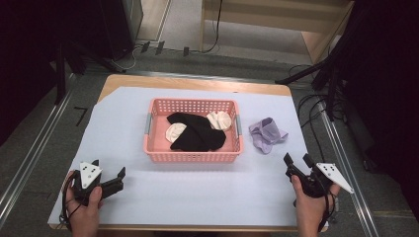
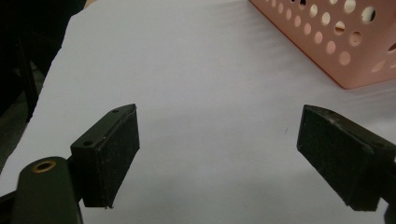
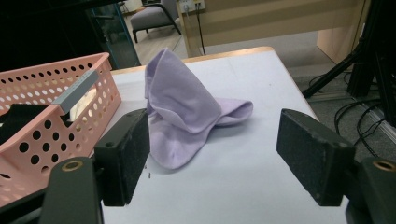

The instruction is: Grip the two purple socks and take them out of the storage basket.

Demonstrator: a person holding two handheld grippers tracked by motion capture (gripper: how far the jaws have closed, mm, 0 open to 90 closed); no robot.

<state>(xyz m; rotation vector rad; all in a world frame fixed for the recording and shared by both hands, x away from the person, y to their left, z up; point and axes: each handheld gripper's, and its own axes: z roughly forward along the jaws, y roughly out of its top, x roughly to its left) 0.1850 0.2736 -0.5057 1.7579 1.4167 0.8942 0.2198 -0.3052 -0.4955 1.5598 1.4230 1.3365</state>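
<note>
Right gripper is sitting at the near-right corner of the white-covered table, jaws standing wide apart w/ nothing between them, and it is facing straight at the lilac sock. The sock is lying crumpled on the sheet just beside the right end of the pink basket, apart from it, not inside. In the right gripper view the lilac sock is sitting dead ahead, slightly toward the gripper's left pad, one fold peaking upward and a flatter lobe trailing off to the right; its long axis is running roughly across the jaws' line of sight rather than along it.

Left gripper is resting at the near-left corner, likewise gaping open and empty, pointing at bare sheet w/ only the basket corner at the upper right of its view. It is well apart from the sock, w/ the whole basket in between.

Inside the basket, black socks are lying over cream ones.

Judgement: the right hand is clearly the nearer one, so the pick is probably falling to it — a short reach forward and a bit inward, closing on the raised fold, then a carry leftward over the basket rim.
</note>
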